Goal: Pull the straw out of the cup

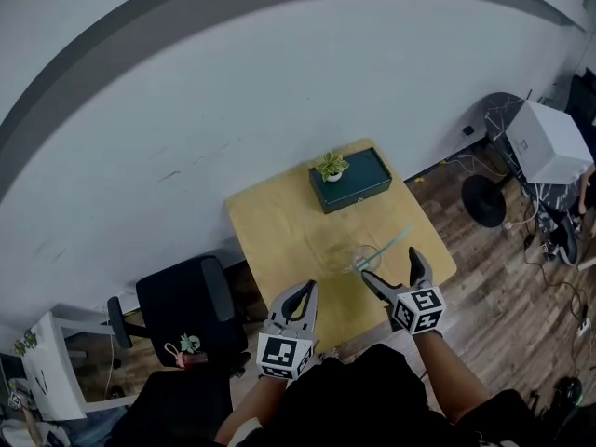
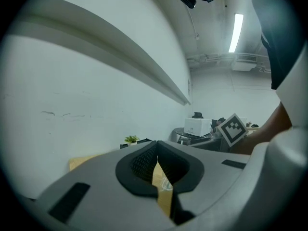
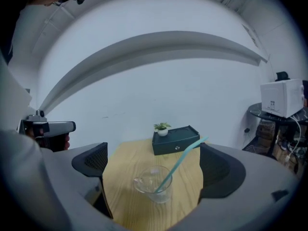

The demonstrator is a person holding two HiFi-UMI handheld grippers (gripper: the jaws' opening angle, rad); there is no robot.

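Note:
A clear glass cup (image 1: 365, 257) (image 3: 154, 184) stands on the wooden table (image 1: 279, 222) near its front right edge. A teal straw (image 1: 389, 244) (image 3: 181, 162) leans in it, pointing up and to the right. My right gripper (image 1: 392, 269) (image 3: 154, 166) is open just short of the cup, which shows between its wide jaws without touching either. My left gripper (image 1: 299, 293) (image 2: 156, 161) hovers at the table's front edge, left of the cup, shut with nothing in it. Only a narrow strip of table shows between its pads.
A dark green box (image 1: 351, 181) (image 3: 175, 139) with a small potted plant (image 1: 331, 167) (image 3: 162, 128) sits at the table's far side. A black office chair (image 1: 186, 298) stands left of the table. A white appliance (image 1: 549, 142) and cables occupy the right.

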